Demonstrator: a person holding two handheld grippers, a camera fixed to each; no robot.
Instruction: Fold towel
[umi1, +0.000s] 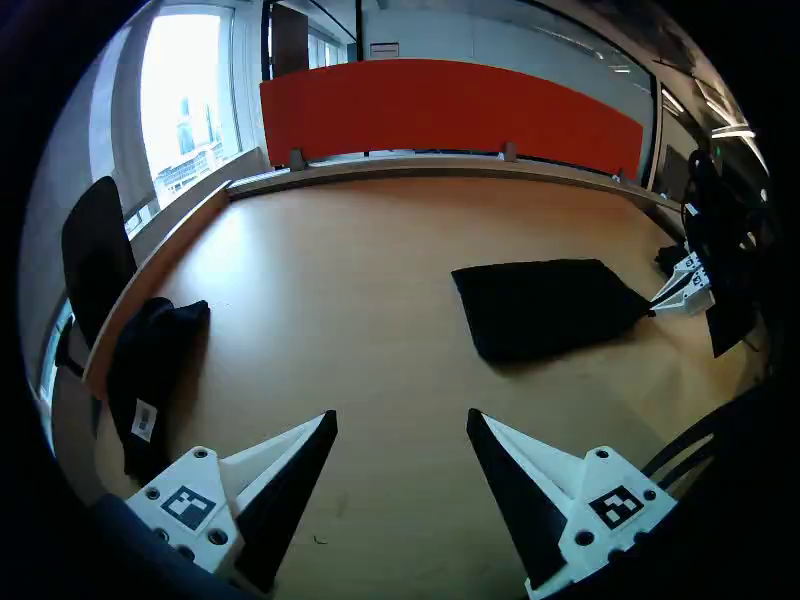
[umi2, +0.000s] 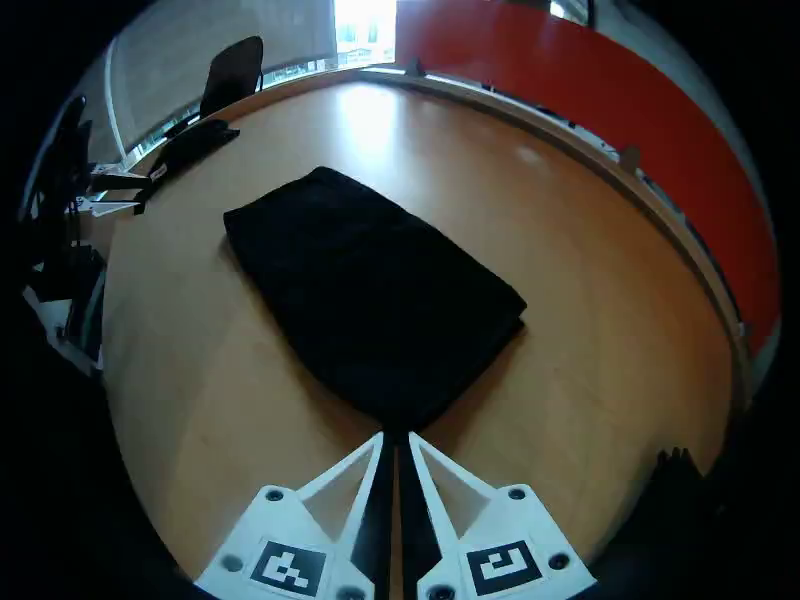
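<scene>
**Step in hand, left to right.** My left gripper (umi1: 400, 425) hangs over bare table (umi1: 330, 270), its fingers spread wide with nothing between them. It is well apart from the towel (umi1: 545, 305), which lies to its right and farther off. At the towel's right end my right gripper (umi1: 660, 303) has its fingers closed on one corner, and the cloth is drawn to a point there. In the right gripper view the same corner runs into the narrow slit between the fingers of my right gripper (umi2: 396, 437). The towel (umi2: 370, 290) stretches away from there toward the far left.

I judge the next fold needs a second held corner. My left gripper should come in low and take a corner on the same short edge. Both corners should then rise level and travel together, so the edges meet square. A one-sided pull would drag the cloth slantwise.

**Materials and shapes, left to right.**
- Chair (umi1: 95, 250): a dark back with a rounded outline, beyond the table's left edge.
- Dark bundle (umi1: 150, 370): limp cloth-like stuff with a pale tag, at the left edge of the table.
- Table: smooth light wood with a curved rim, sliding easily under fabric.
- Towel: black, matte and soft, a flat and roughly rectangular pad that looks already doubled, with a thick rounded near-right edge.
- Red partition (umi1: 450, 110): a flat panel along the far side.
</scene>
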